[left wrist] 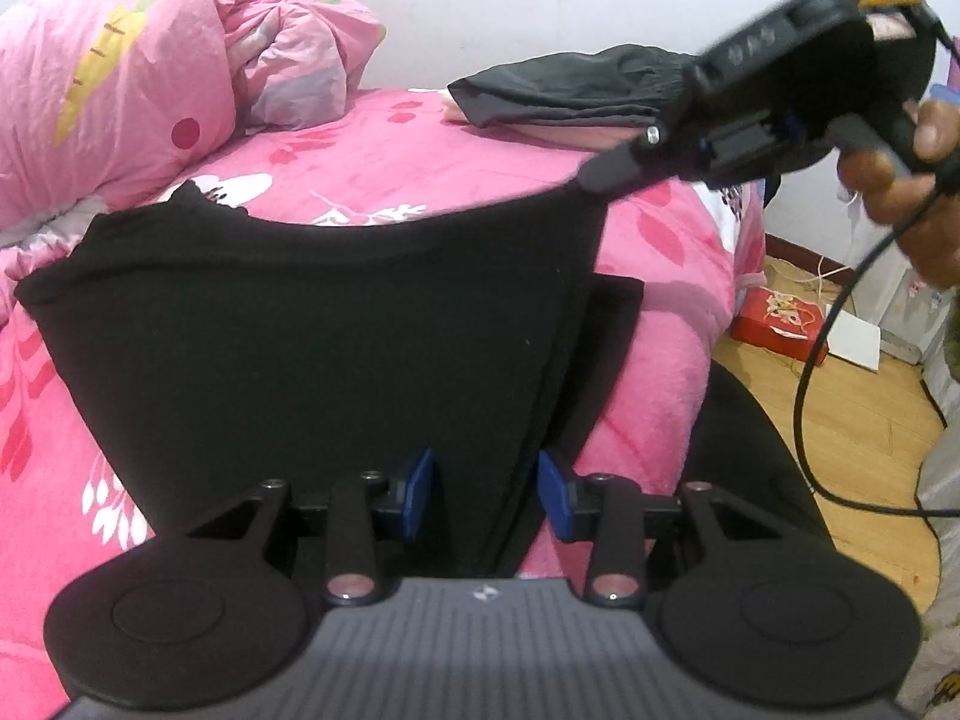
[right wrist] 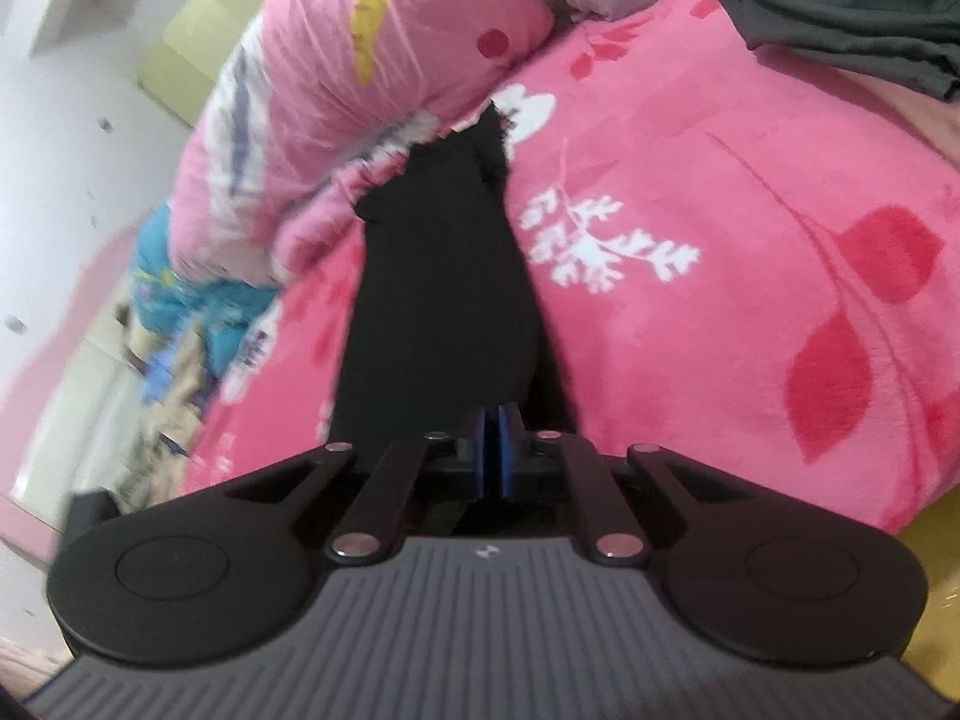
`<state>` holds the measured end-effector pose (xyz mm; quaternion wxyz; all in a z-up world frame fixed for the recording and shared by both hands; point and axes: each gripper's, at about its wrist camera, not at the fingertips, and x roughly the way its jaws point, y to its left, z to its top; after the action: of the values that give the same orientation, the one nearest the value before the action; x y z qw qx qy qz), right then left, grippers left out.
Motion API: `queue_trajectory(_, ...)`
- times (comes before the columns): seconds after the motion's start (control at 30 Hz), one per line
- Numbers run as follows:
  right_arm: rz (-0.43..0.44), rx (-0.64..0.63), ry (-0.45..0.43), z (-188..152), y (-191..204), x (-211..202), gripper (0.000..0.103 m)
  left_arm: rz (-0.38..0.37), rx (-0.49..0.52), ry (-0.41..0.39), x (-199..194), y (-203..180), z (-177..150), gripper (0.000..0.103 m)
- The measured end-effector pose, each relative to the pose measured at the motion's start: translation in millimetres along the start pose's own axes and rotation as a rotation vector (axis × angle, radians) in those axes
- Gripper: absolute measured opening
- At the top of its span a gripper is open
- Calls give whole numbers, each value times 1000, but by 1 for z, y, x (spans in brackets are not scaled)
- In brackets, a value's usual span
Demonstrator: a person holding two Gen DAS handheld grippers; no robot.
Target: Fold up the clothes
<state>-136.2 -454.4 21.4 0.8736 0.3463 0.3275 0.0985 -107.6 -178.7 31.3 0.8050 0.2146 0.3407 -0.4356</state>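
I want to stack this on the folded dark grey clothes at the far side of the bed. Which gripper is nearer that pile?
Right. The right gripper, pinching the black garment, sits just in front of the dark grey pile; the left gripper hangs back at the bed's near edge.

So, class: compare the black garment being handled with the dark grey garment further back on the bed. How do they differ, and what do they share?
The black garment is lifted and stretched at one corner by the right gripper; the dark grey garment lies untouched. The black one is spread wide and near; the grey one is a compact folded bundle near the far edge. Black is darker than grey. Both rest on the pink bed cover.
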Motion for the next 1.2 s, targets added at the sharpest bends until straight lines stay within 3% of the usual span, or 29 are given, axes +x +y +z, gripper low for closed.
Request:
queue_trajectory(0.2,80,76,-34,5,-2,-10,3,19,-43,-7,-1,4,0,41)
queue_trajectory(0.27,96,86,-36,6,-1,-11,3,26,-58,-10,-1,6,0,31)
queue_trajectory(0.33,112,99,-36,5,-2,-12,3,32,-72,-12,-2,7,0,12)
queue_trajectory(0.4,110,103,-38,3,-2,-12,3,39,-87,-15,-2,9,0,7)
queue_trajectory(0.67,31,152,-5,-11,-24,1,3,-15,-154,-12,-14,21,3,9)
queue_trajectory(0.83,55,144,-18,-10,-21,-3,3,-19,-183,20,-9,26,1,12)
queue_trajectory(1.03,87,102,-41,-6,-8,-11,3,-8,-201,-16,-17,25,-3,5)
queue_trajectory(1.2,58,122,-26,-10,-16,-10,3,-71,-197,-42,-41,29,0,4)
